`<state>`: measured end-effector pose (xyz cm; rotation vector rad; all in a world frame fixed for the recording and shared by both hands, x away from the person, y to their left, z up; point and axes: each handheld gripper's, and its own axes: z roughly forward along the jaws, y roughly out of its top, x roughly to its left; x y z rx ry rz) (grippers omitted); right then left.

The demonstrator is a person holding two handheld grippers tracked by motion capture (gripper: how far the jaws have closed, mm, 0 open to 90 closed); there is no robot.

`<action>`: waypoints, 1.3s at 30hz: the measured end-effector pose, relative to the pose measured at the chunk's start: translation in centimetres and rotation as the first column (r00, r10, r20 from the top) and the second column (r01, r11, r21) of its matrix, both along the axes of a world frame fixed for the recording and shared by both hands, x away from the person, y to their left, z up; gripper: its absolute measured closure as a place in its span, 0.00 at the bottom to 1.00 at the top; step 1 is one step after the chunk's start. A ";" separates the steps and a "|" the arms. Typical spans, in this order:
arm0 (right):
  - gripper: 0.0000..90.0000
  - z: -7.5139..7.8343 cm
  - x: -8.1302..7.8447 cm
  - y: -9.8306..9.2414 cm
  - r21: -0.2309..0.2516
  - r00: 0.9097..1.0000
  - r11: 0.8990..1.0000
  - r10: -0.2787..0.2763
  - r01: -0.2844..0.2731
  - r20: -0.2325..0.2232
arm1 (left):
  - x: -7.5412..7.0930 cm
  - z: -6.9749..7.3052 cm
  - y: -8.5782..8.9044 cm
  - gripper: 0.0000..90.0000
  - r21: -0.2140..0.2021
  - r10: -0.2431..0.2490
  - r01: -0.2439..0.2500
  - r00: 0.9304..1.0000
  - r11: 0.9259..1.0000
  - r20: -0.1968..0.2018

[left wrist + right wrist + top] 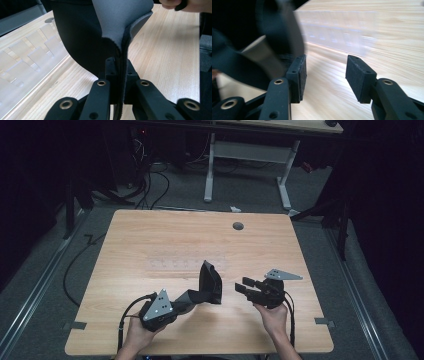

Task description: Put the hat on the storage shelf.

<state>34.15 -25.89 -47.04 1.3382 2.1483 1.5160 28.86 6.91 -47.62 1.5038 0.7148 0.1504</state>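
Far half of the counter [150, 227] is bare wood: open passage, with a small round grommet hole [238, 226] flush near the far edge. Mid-counter lies a flat clear plastic tray [185, 265] (hard to see, low ridges), a shallow obstacle between the grippers and the far half. Near centre, a dark fabric piece [209, 285] stands up off the counter, pinched in the left gripper [187, 304]; it blocks the direct line between the two grippers. Right gripper [246, 289] has jaws apart, nothing between the pads, fabric just beside its left pad. Right of that gripper, counter is free to the edge. Near-left corner also free.
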 end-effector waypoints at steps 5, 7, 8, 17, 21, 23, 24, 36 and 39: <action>0.52 -1.6 0.0 -1.6 -0.100 0.994 0.989 -0.110 0.111 0.014 | 0.2 -0.1 0.3 0.96 -0.026 0.009 -0.010 1.000 1.000 -0.014; 0.51 -2.3 0.1 -2.0 -0.145 0.989 0.978 -0.146 0.147 0.016 | 0.4 0.0 0.5 0.96 -0.038 0.020 -0.021 1.000 0.999 -0.018; 0.50 -2.7 0.2 -2.3 -0.162 0.987 0.974 -0.159 0.159 0.017 | 0.5 0.0 0.5 0.96 -0.046 0.025 -0.026 0.999 0.999 -0.020; 0.46 -5.0 0.9 -3.8 -0.351 0.957 0.892 -0.286 0.286 0.055 | 1.1 1.0 1.5 0.96 -0.093 0.063 -0.065 0.998 0.994 -0.027; 0.46 -5.8 1.1 -4.3 -0.404 0.949 0.864 -0.311 0.302 0.044 | 1.5 1.4 1.9 0.96 -0.118 0.088 -0.091 0.996 0.989 -0.029; 0.45 -6.0 1.3 -4.4 -0.428 0.948 0.853 -0.318 0.297 0.024 | 1.8 1.5 2.1 0.96 -0.125 0.112 -0.115 0.993 0.985 -0.035; 0.45 -6.0 1.3 -4.6 -0.430 0.947 0.851 -0.319 0.300 0.030 | 2.0 1.6 2.2 0.96 -0.124 0.119 -0.123 0.992 0.985 -0.038; 0.42 -6.0 1.6 -5.9 -0.394 0.942 0.867 -0.335 0.306 -0.005 | 3.0 2.8 3.2 0.96 -0.157 0.173 -0.177 0.984 0.971 -0.044; 0.42 -6.0 1.6 -6.1 -0.370 0.941 0.876 -0.338 0.308 -0.017 | 3.3 3.4 3.5 0.96 -0.162 0.195 -0.198 0.980 0.967 -0.032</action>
